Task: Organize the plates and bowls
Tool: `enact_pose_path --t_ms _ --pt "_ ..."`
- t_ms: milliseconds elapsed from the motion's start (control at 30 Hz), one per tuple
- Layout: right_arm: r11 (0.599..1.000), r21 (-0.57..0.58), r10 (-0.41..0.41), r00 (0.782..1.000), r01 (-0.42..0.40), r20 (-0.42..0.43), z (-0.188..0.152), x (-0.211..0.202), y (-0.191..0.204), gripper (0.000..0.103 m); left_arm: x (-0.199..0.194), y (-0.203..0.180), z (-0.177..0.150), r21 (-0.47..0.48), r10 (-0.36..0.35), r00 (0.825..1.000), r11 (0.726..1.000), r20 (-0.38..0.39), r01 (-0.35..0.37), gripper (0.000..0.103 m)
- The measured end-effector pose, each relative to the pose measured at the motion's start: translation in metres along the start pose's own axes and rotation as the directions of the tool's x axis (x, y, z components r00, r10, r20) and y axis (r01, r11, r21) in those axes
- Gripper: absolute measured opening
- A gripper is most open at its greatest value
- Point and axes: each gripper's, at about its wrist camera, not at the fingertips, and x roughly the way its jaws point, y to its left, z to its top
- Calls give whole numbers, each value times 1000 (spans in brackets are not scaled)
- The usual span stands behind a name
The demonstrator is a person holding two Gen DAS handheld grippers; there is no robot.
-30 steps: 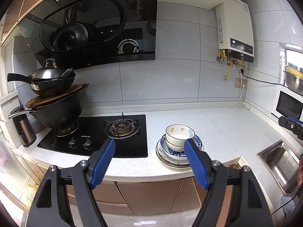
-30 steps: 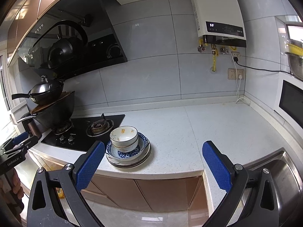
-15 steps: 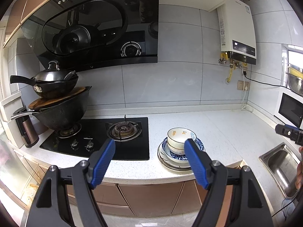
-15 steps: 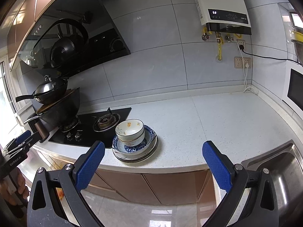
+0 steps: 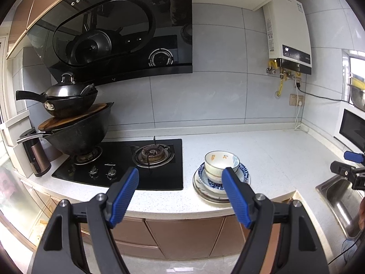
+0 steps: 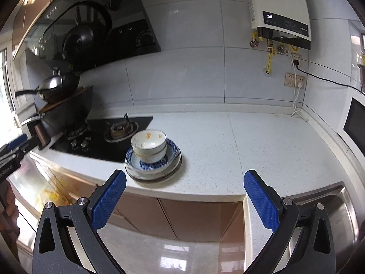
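Nearest first: both grippers sit off the front edge of the table, out over the floor and cabinet fronts, neither touching anything. Left gripper (image 5: 180, 190) has its jaws apart w/ nothing between the blue pads. Right gripper (image 6: 184, 198) is spread wider, also empty.

Next out, near the table's (image 6: 262, 141) front edge and just right of the hob (image 5: 127, 159), is the dish stack: a white bowl (image 6: 149, 145) w/ orange marks, apparently nested in a second bowl, on a blue-patterned plate (image 6: 172, 151), w/ more plates (image 6: 136, 173) under it. Exact plate count can't be read.

Key relation: from the left wrist view, the stack lies ahead and to the right of the gripper's centre line, w/ the right finger's tip overlapping the bowl in the picture. That's only line of sight; the pad is short of the table. From the right wrist view the stack lies ahead and left of centre, closer to the left finger. So the stack sits roughly between the two hands. The left gripper looks a bit nearer in line, but the margin is small.

The bowl is round, so no long axis to match; probably a rim pinch from the near side is what the next move needs, w/ one pad inside and one outside.

Farther back: the sink (image 6: 337, 205) on the right, bare table behind the stack, tiled wall.
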Motion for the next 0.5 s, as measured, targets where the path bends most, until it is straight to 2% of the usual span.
enact_pose_path --t_ms 100,367,500 --pt "999 -45 -17 999 15 -37 -5 -2 8 102 0 3 -3 13 6 1000 1000 -15 -6 75" --pt "996 -42 -75 997 74 -28 -12 -24 35 102 -1 18 -7 24 -104 995 994 -5 104 75" --pt "989 -72 -135 990 131 -48 -16 -27 51 102 8 26 -8 23 -150 989 988 -5 150 75"
